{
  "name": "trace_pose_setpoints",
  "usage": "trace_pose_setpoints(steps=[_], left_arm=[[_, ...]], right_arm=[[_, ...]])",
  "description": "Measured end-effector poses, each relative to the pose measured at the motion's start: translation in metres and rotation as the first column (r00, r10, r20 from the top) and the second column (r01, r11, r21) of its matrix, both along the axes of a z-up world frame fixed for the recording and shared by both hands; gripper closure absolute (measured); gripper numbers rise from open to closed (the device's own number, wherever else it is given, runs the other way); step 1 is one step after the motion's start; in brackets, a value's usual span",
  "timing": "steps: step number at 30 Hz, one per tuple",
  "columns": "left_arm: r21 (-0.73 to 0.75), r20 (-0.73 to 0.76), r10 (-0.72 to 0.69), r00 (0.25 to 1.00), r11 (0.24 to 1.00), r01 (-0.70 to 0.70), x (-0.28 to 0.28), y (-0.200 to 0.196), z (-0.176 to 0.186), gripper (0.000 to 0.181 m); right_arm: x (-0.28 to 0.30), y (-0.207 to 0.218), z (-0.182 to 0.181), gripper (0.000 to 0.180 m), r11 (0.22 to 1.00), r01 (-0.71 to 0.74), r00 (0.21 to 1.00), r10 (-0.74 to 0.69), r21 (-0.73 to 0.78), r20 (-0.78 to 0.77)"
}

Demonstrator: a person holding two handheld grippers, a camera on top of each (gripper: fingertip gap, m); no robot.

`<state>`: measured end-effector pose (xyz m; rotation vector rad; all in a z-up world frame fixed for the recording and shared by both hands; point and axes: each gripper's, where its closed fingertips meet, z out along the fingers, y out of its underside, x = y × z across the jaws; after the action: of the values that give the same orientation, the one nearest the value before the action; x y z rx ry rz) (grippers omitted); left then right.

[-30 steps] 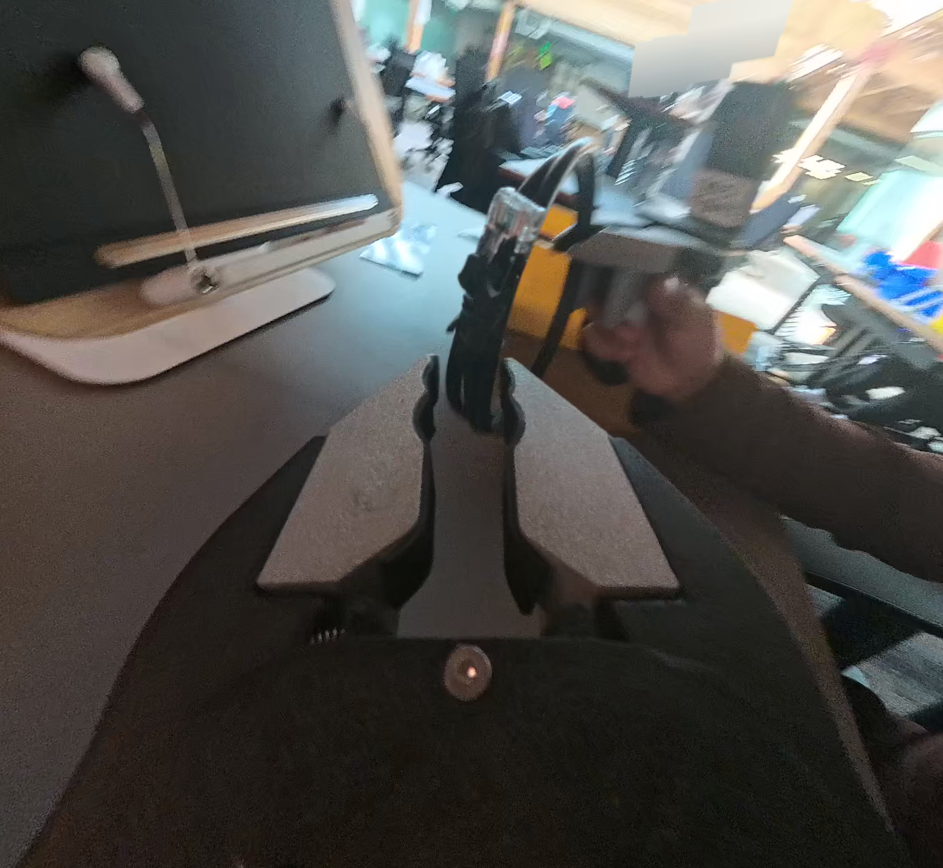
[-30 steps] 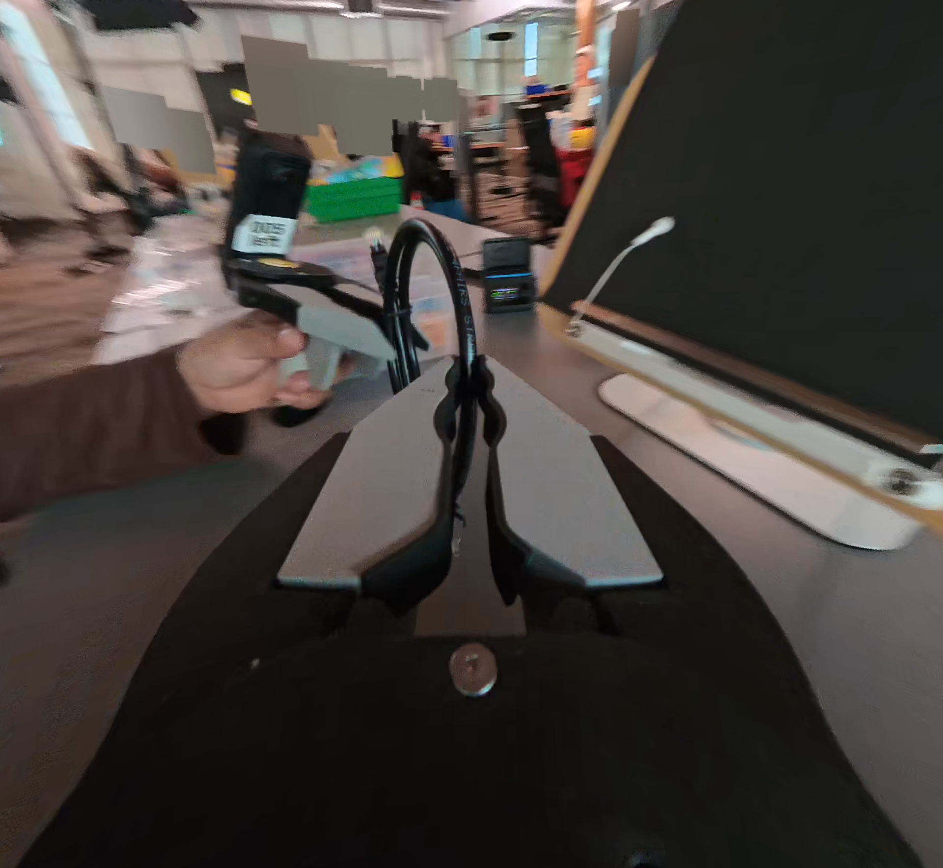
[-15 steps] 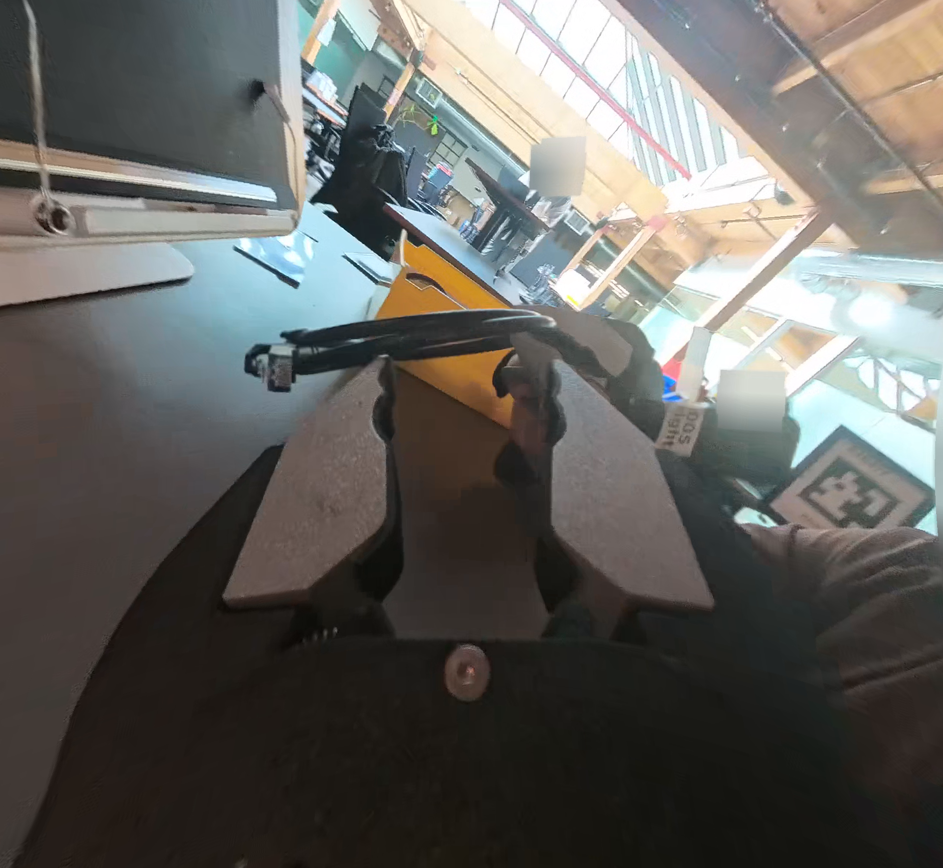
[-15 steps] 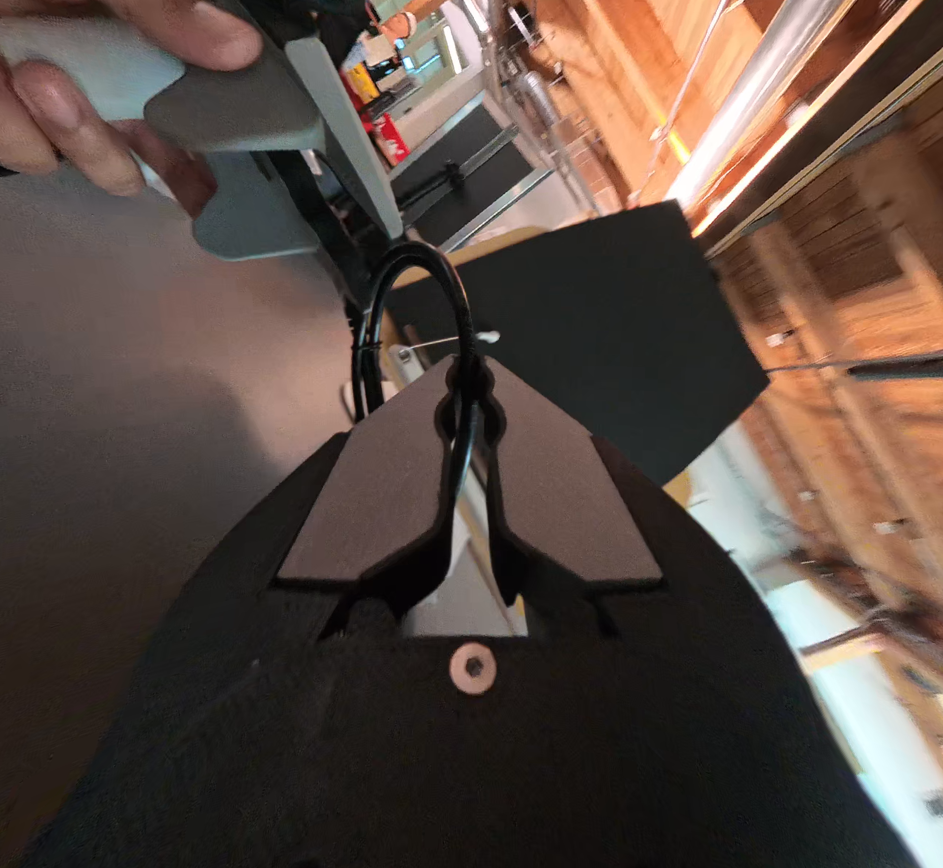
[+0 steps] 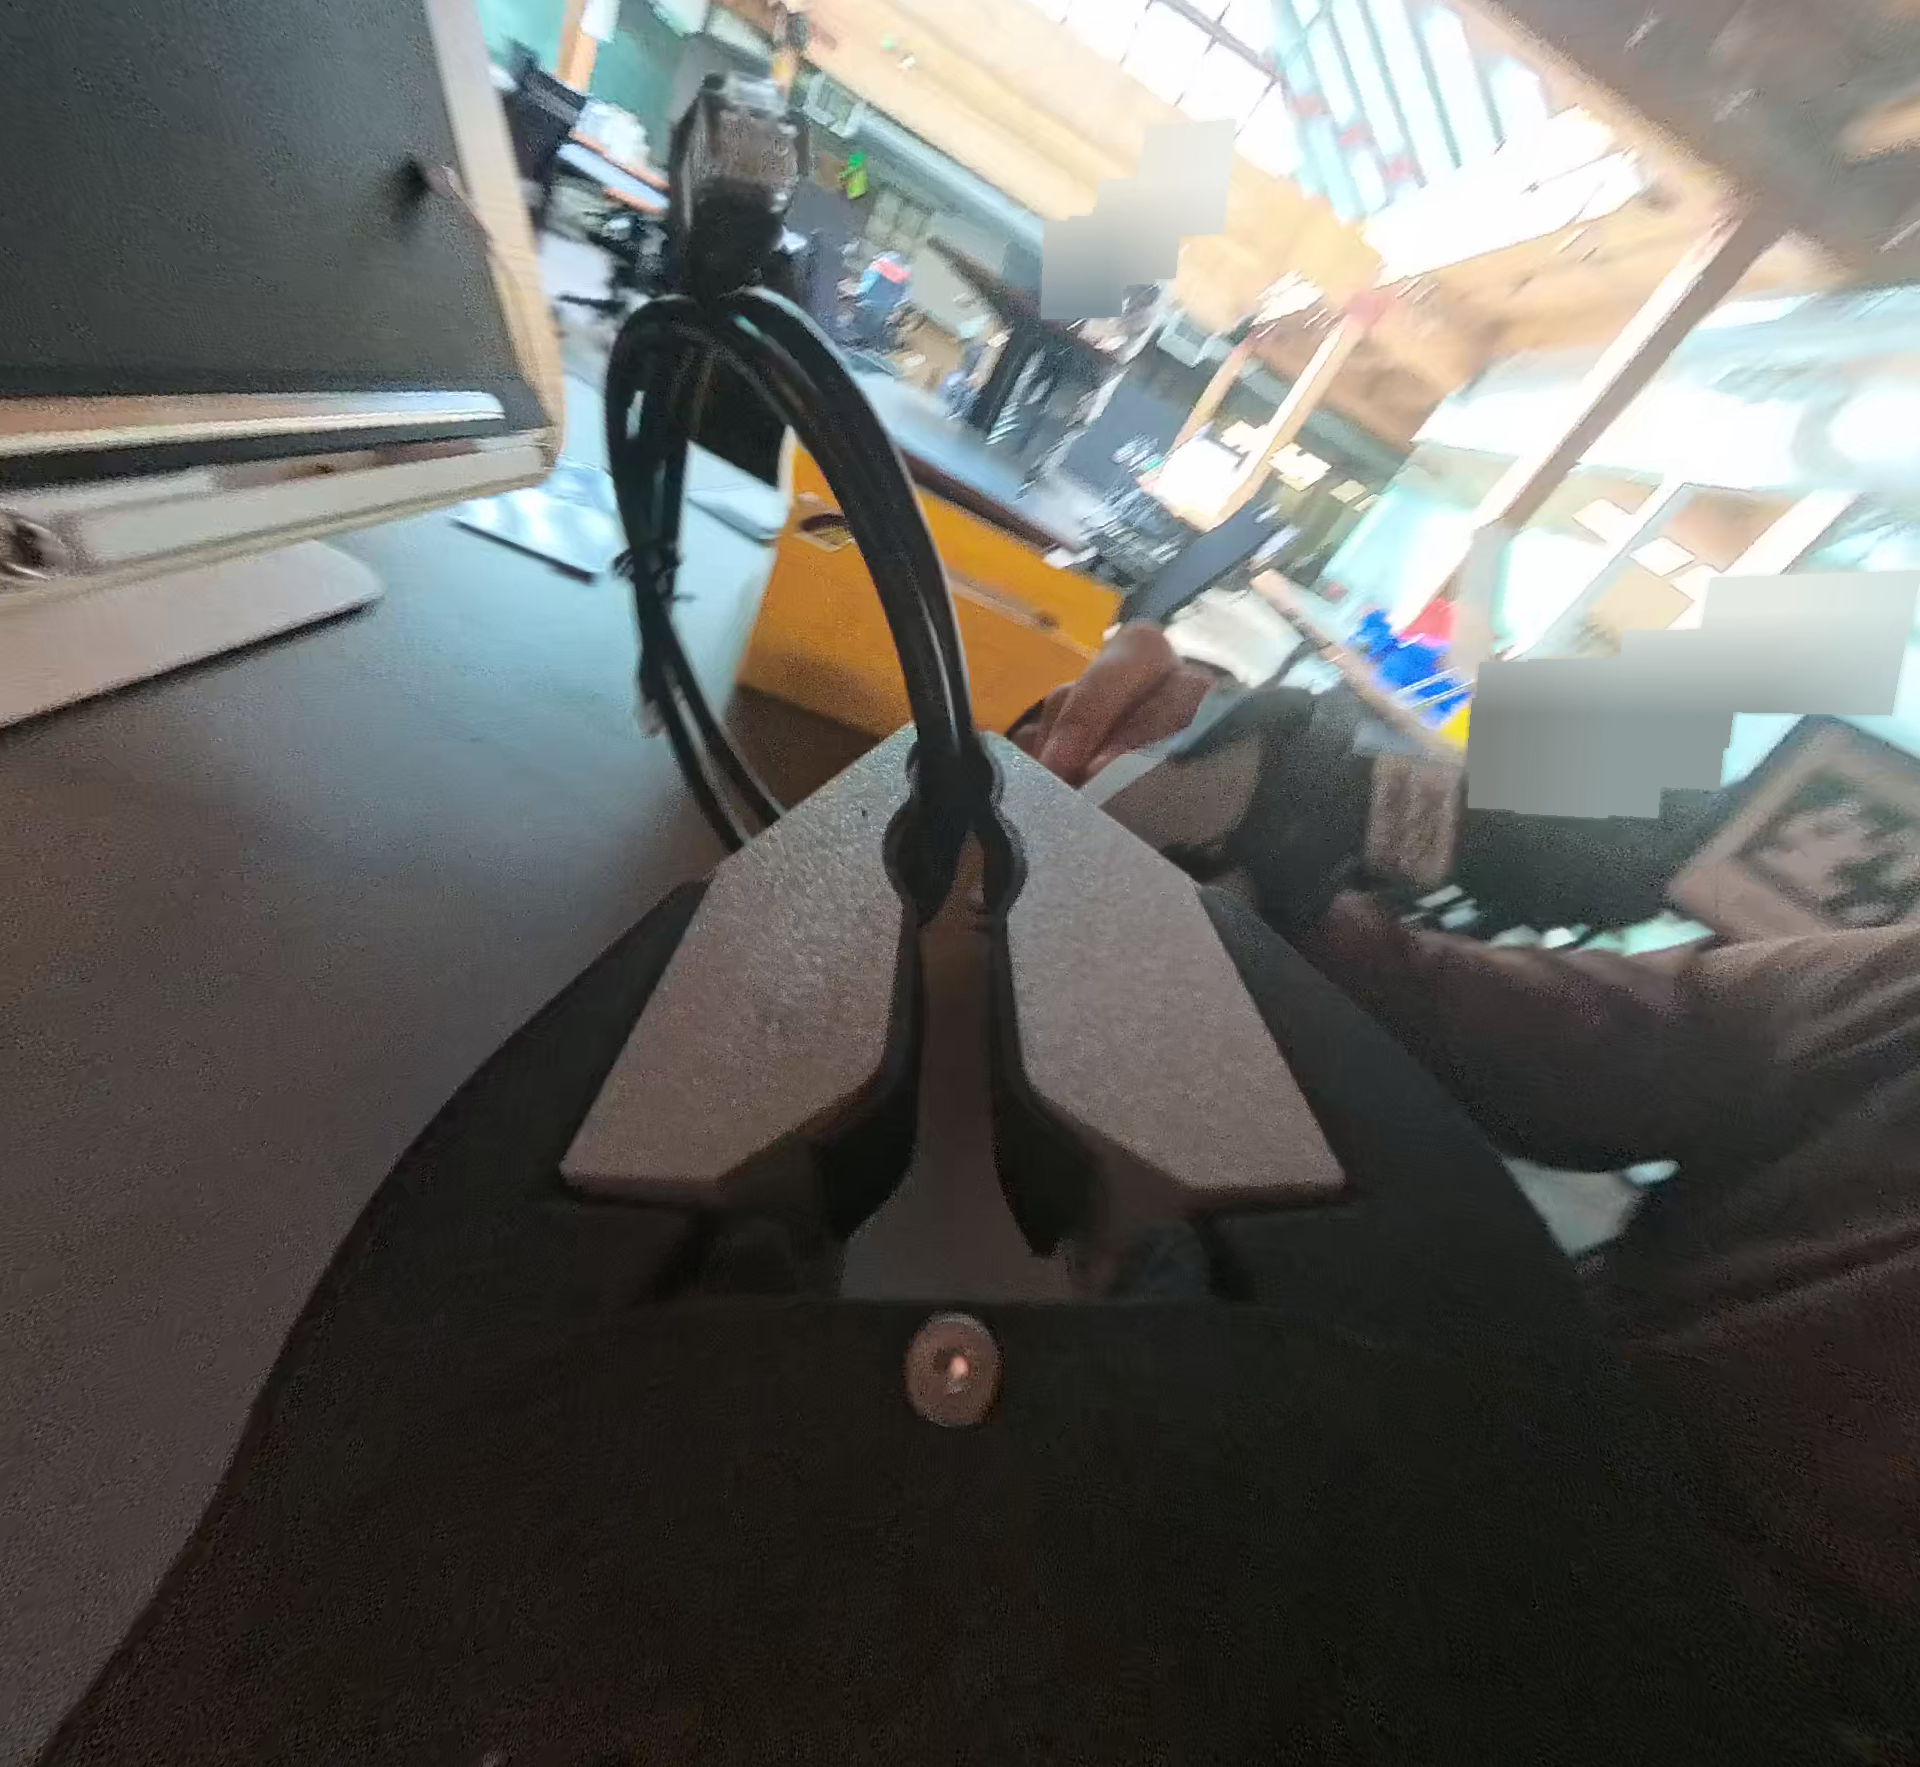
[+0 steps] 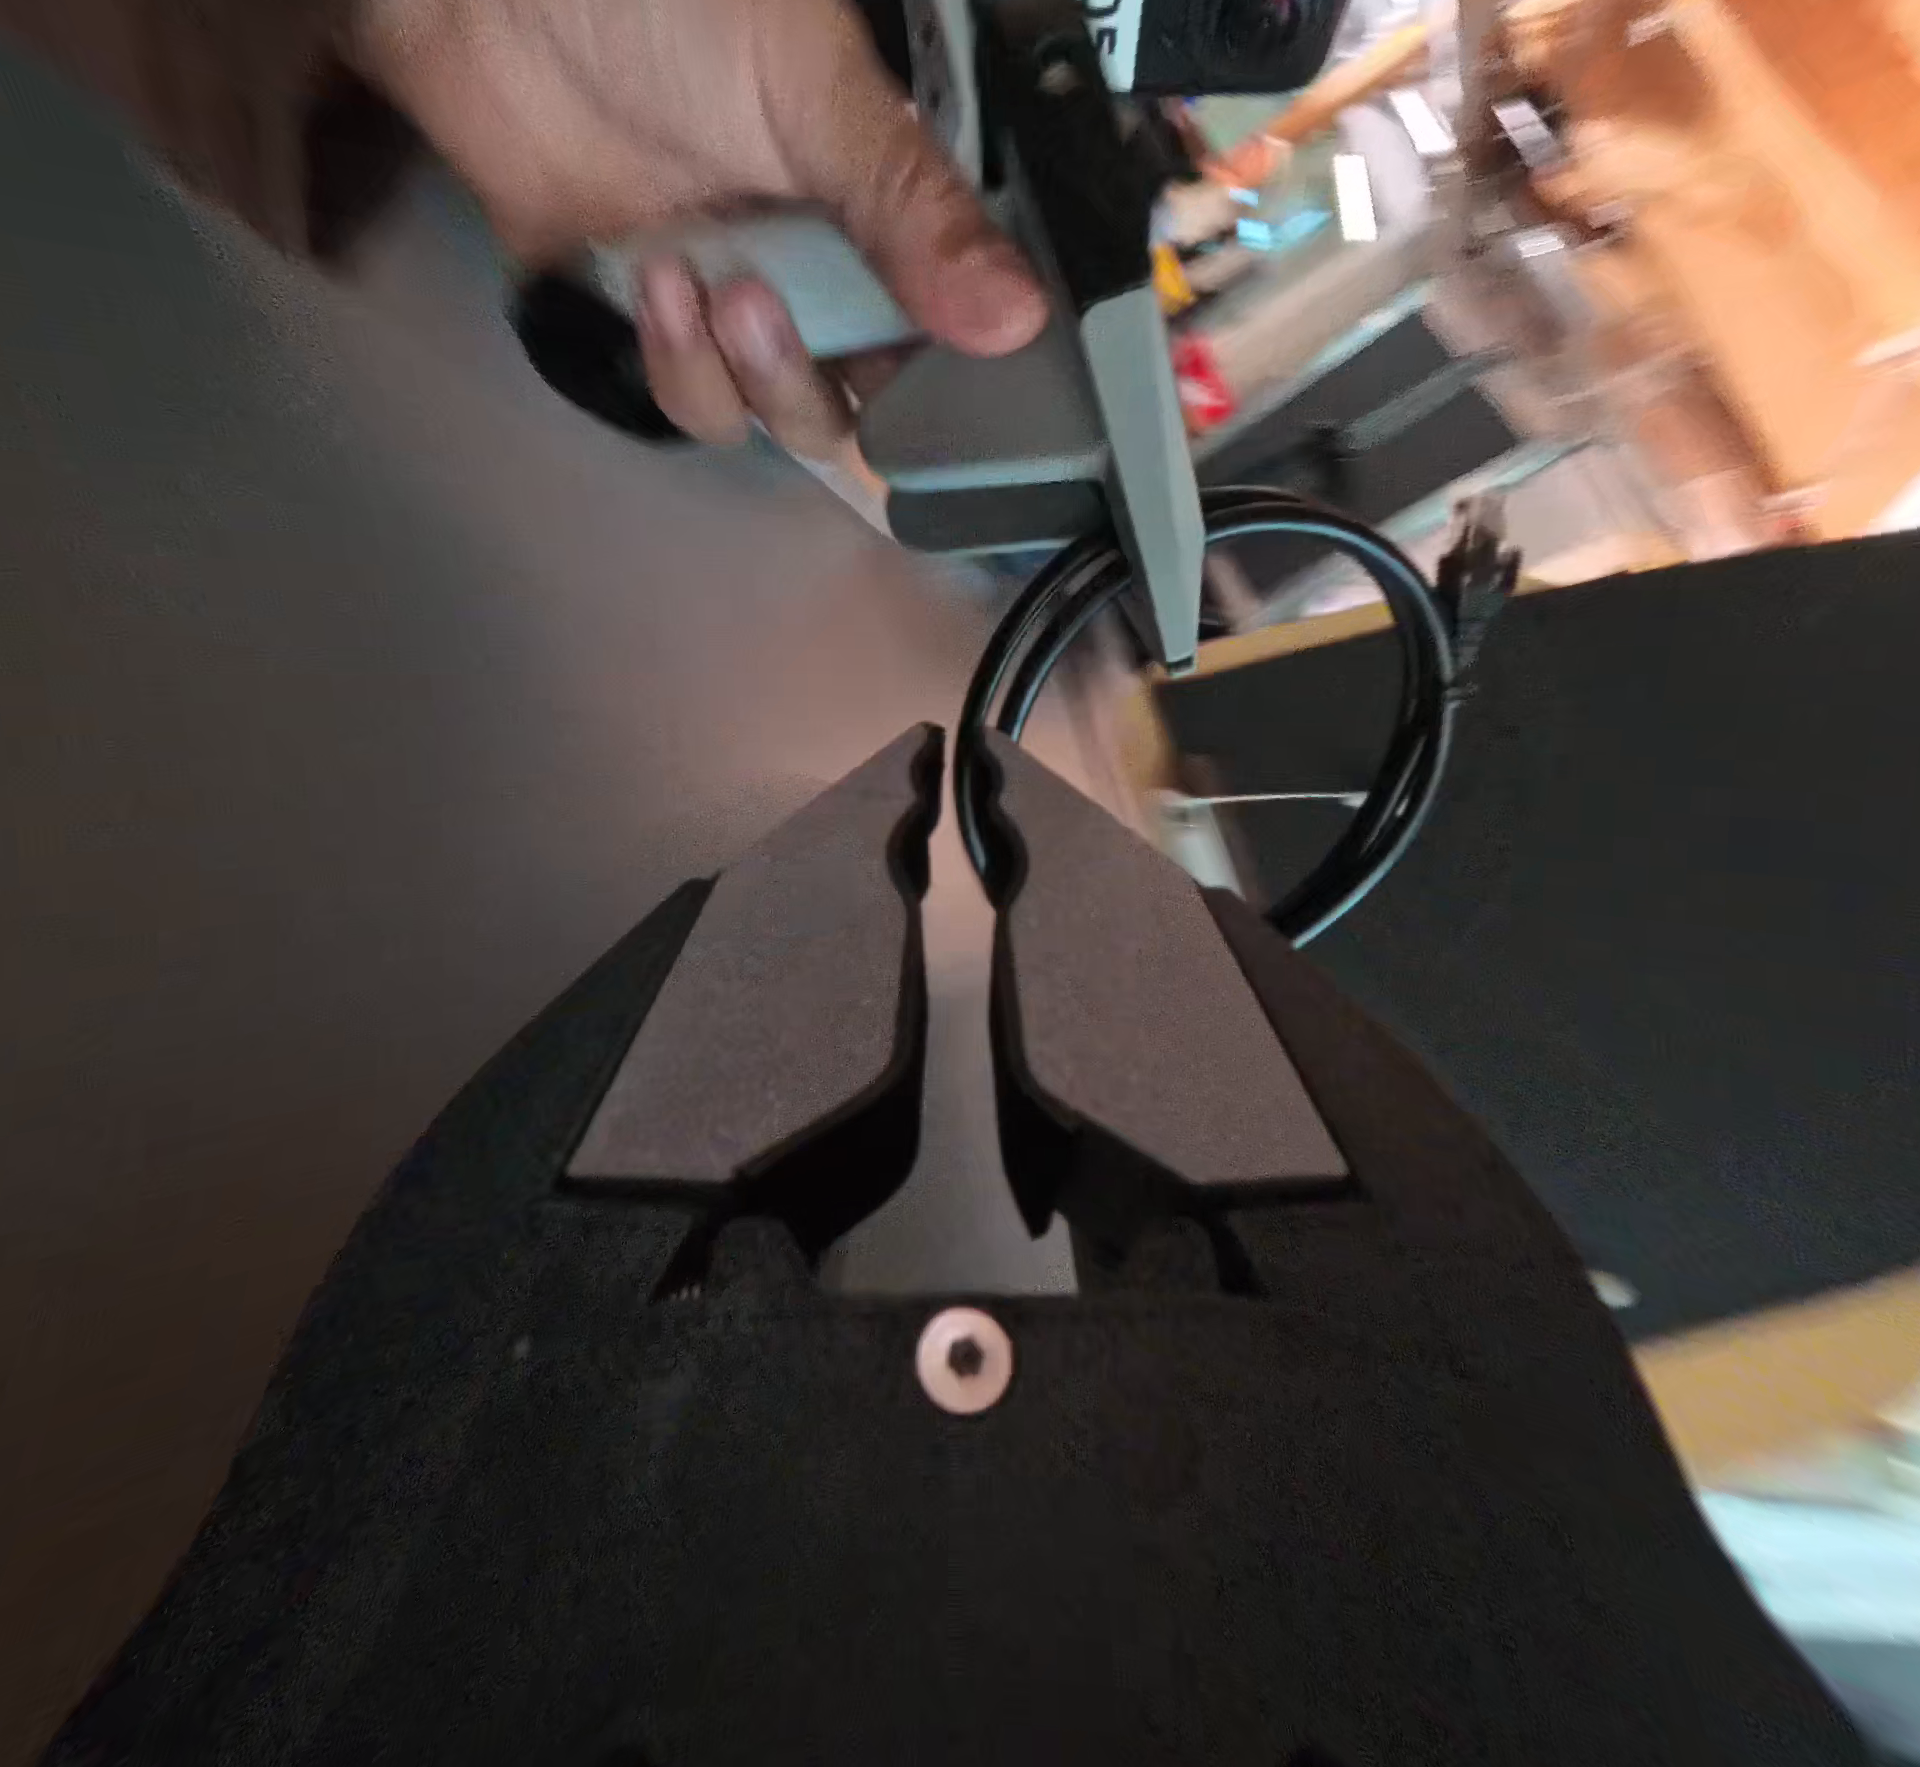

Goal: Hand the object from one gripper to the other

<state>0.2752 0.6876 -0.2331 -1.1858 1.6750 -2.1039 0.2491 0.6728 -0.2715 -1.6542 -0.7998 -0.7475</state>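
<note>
A coiled black cable (image 5: 883,491) with a plug at its top stands up from my left gripper (image 5: 951,782), which is shut on the coil's lower strands. In the right wrist view the left gripper (image 6: 1153,595), held by a hand (image 6: 665,86), pinches the top of the same coil (image 6: 1423,678). My right gripper (image 6: 966,751) has its pads slightly parted. A strand of the coil lies between them against the right pad, with a gap showing at the left pad (image 6: 914,782). Both grippers are held above the dark table (image 5: 260,938).
A black board on a white stand (image 5: 208,159) is at the left of the table and also shows in the right wrist view (image 6: 1610,834). A yellow box (image 5: 883,637) sits beyond the table's far edge. A sleeved arm (image 5: 1558,1042) reaches in from the right.
My left gripper let the cable go, opened wide, then shut on the coil again at another spot. My right gripper's pads, pinched on the cable before, have parted a little.
</note>
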Motion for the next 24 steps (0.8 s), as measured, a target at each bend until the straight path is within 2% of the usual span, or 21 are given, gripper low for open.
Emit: trace_pose_setpoints(steps=[2,4,6,10,13,16,17,19,20,22,24], left_arm=[[0.149,0.003,0.023,1.000,0.989,-0.023,0.000,0.001,-0.010,0.180],[0.227,0.009,-0.029,1.000,0.974,0.026,-0.006,-0.007,-0.015,0.179],[0.261,0.049,-0.100,0.994,0.962,0.084,-0.015,-0.019,-0.011,0.180],[0.210,0.182,-0.316,0.931,0.938,0.277,-0.049,-0.046,0.014,0.179],[0.181,0.231,-0.415,0.880,0.907,0.381,-0.068,-0.058,0.023,0.180],[0.170,0.240,-0.494,0.835,0.869,0.465,-0.081,-0.066,0.024,0.179],[0.168,0.243,-0.518,0.820,0.855,0.490,-0.085,-0.068,0.024,0.179],[0.172,0.238,-0.537,0.809,0.843,0.509,-0.087,-0.071,0.021,0.179],[0.164,0.238,-0.566,0.789,0.824,0.542,-0.092,-0.073,0.021,0.179],[0.156,0.240,-0.602,0.762,0.799,0.581,-0.099,-0.075,0.021,0.179],[0.154,0.233,-0.541,0.808,0.841,0.519,-0.087,-0.071,0.021,0.178]], right_arm=[[0.005,-0.008,0.010,0.161,0.998,-0.067,0.960,0.062,-0.009,-0.273],[0.037,-0.018,0.036,0.160,0.995,0.018,0.914,0.023,0.096,-0.404],[0.067,-0.030,0.052,0.159,0.979,0.105,0.851,0.002,0.175,-0.526],[0.087,-0.042,0.065,0.151,0.962,0.118,0.695,0.098,0.248,-0.712],[0.070,-0.040,0.063,0.148,0.971,-0.010,0.584,0.199,0.239,-0.787],[0.055,-0.036,0.058,0.135,0.970,-0.106,0.501,0.242,0.219,-0.831],[0.049,-0.035,0.056,0.139,0.967,-0.142,0.480,0.255,0.212,-0.839],[0.032,-0.037,0.054,0.162,0.947,-0.246,0.437,0.297,0.205,-0.849],[0.027,-0.037,0.053,0.158,0.940,-0.276,0.418,0.308,0.203,-0.855],[0.024,-0.035,0.050,0.163,0.938,-0.295,0.419,0.298,0.181,-0.858],[0.035,-0.033,0.048,0.167,0.960,-0.235,0.510,0.253,0.149,-0.823]])
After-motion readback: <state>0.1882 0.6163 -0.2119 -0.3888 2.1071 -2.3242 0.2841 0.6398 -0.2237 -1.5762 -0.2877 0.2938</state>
